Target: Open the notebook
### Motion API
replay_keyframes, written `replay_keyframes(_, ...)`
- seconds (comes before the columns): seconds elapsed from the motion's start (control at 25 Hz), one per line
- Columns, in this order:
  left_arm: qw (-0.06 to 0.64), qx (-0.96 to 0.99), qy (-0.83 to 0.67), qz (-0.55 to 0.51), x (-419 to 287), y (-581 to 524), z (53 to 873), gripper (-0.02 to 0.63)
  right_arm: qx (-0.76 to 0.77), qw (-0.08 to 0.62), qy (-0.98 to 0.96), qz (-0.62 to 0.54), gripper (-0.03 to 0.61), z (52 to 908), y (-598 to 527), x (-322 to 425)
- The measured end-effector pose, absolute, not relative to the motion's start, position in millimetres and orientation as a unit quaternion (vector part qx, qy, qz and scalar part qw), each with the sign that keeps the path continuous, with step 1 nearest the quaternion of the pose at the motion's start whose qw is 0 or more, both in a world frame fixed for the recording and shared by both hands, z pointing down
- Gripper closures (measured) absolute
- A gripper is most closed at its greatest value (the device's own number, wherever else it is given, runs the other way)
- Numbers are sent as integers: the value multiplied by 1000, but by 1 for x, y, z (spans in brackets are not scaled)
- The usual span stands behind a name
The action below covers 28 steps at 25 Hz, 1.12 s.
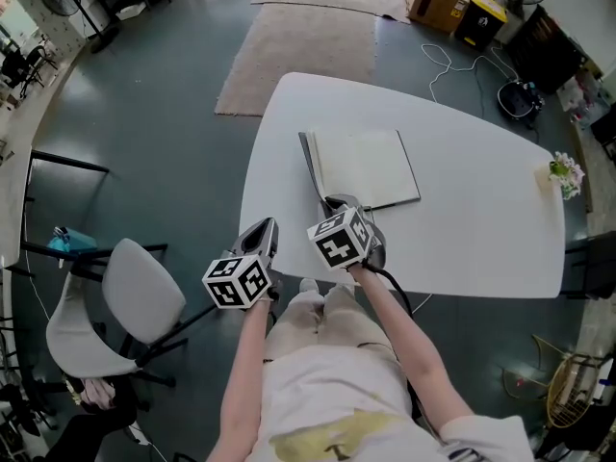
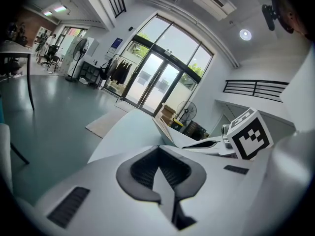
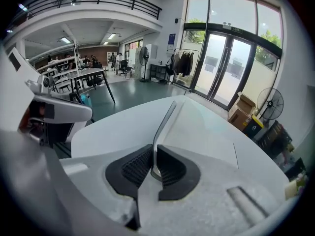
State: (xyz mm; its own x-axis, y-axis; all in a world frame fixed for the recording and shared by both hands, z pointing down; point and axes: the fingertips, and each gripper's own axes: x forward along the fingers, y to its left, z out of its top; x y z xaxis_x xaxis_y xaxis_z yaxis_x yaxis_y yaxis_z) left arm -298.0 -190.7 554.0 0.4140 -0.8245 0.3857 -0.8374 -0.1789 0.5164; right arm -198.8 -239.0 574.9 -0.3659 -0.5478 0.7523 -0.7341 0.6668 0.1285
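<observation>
Lying toward the near side of the white tabletop [image 1: 462, 229], the notebook [image 1: 371, 166] looks light. Its thin cover [image 3: 165, 124] seems stiff enough to swing up from its near edge. The right gripper [image 3: 154, 166] pinches that edge, with the cover raised. The left gripper [image 2: 157, 173] hovers beside it, pressed together and empty.

Bright, flat daylight is pouring in through the tall glass doors [image 3: 221, 68], a round ceiling lamp [image 2: 244, 34] throws a small spot of glare, and the white table [image 1: 481, 229] is so evenly lit that the pale notebook [image 1: 366, 166] pages barely stand out from it. Shadows are soft and faint, only a thin dark line beside the raised cover. Both gripper views bow hard at the edges with black corners, and up close the left gripper [image 2: 158, 154] and right gripper [image 3: 154, 154] go soft, while the head view is crisp mid-frame.
</observation>
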Motion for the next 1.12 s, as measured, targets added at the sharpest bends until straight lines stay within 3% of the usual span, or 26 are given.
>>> replay_keyframes(1.12, 359, 747, -559, 28, -320, -177, 574, 614, 382, 452, -798, 116, 541, 633, -234, -230)
